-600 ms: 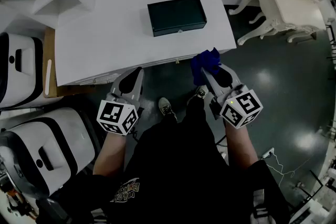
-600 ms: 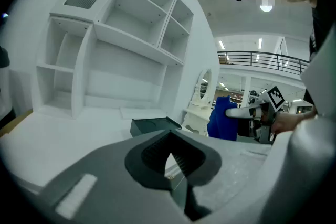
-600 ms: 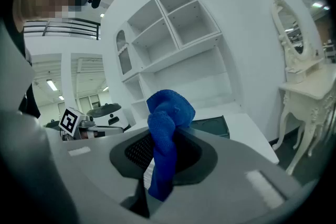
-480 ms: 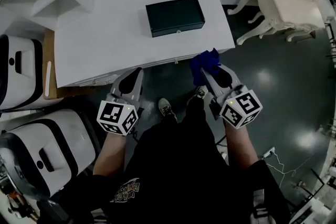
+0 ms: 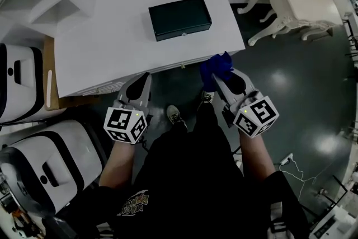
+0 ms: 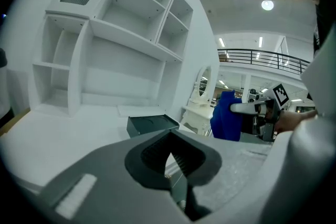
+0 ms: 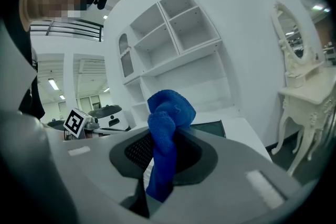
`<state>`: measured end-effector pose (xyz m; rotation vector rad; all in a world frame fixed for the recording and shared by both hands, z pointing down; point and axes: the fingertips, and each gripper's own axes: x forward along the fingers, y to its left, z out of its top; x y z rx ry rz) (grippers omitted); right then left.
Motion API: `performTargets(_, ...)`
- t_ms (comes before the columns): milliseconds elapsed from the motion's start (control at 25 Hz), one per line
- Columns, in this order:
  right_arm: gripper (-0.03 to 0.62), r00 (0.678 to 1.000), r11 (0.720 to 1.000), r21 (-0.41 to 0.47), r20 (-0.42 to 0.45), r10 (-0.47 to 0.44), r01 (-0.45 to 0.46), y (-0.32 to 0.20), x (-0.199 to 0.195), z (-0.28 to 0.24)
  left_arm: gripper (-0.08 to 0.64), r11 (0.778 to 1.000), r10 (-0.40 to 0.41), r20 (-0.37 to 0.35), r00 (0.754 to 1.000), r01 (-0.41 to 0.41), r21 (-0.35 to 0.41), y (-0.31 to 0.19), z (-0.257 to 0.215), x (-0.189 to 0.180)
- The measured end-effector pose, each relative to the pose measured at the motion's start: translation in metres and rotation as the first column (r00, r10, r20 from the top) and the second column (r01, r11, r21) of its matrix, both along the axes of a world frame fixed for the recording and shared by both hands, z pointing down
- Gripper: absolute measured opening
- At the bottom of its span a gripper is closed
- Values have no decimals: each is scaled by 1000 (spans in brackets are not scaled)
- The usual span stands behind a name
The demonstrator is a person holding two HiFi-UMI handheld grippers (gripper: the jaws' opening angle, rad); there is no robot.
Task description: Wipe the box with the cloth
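Cloth (image 5: 217,69): soft, limp, light; I hold it clamped in my right hand-held gripper (image 5: 218,77), bunched end free. Box (image 5: 179,18): rigid, probably slides; on the desk (image 5: 106,50) at 12 o'clock, untouched. My left hand-held gripper (image 5: 146,76): closed, empty.

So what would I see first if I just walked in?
The bright blue cloth jumps out: it is pinched in the right tongs, held just off the near edge of the white desk. Next comes the dark green box, lid down, on the desk's far half. The left tongs are closed on nothing, in front of the desk.
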<state>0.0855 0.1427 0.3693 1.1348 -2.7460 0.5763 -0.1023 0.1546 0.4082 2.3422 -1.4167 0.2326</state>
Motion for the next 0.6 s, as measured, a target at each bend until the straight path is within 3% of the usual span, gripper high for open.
performTargets(360,104,999,999,10,-16,-43,44,-19,10,-6,0,999,-33,29,999,33,5,-11,-5,11)
performTargets(600,103,995,995,10,-23,-99,99,-45,15,-11,0,994,-105,18,994,105,3,-23,-8,16)
